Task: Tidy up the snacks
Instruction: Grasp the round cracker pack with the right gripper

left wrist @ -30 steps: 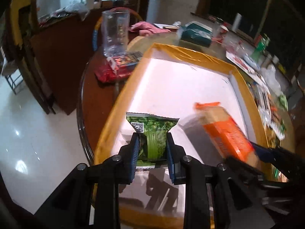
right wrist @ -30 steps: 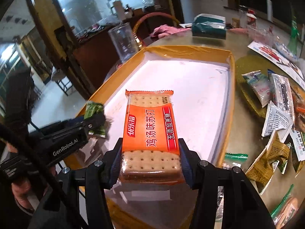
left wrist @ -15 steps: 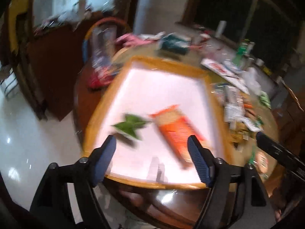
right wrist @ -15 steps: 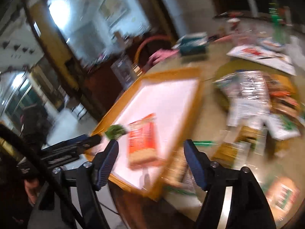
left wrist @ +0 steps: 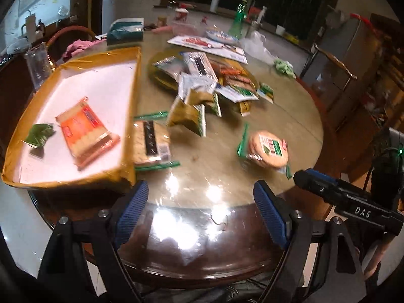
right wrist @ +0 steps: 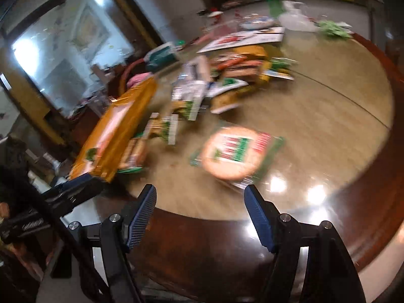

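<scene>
An orange cracker pack (left wrist: 85,131) and a small green packet (left wrist: 39,137) lie in the white tray with a yellow rim (left wrist: 133,88) at the left. My left gripper (left wrist: 200,186) hangs over the table's near edge, to the right of the tray. Its jaws are opening and nothing is between them. My right gripper (right wrist: 199,189) is open and empty, just short of a round cracker pack (right wrist: 232,151) (left wrist: 269,149). A clear cracker pack (left wrist: 151,142) lies against the tray's right rim. The right wrist view is blurred.
A heap of loose snack packets (left wrist: 202,80) (right wrist: 227,75) covers the middle of the round glass-topped table (left wrist: 227,176). A glass cup (left wrist: 39,63), a teal box (left wrist: 126,29), a green bottle (left wrist: 238,20) and papers (left wrist: 209,45) stand along the far side.
Both grippers let go of their packs, which now lie in the tray. Both opened and swung right, off the tray toward the table's near edge and the loose snacks.
</scene>
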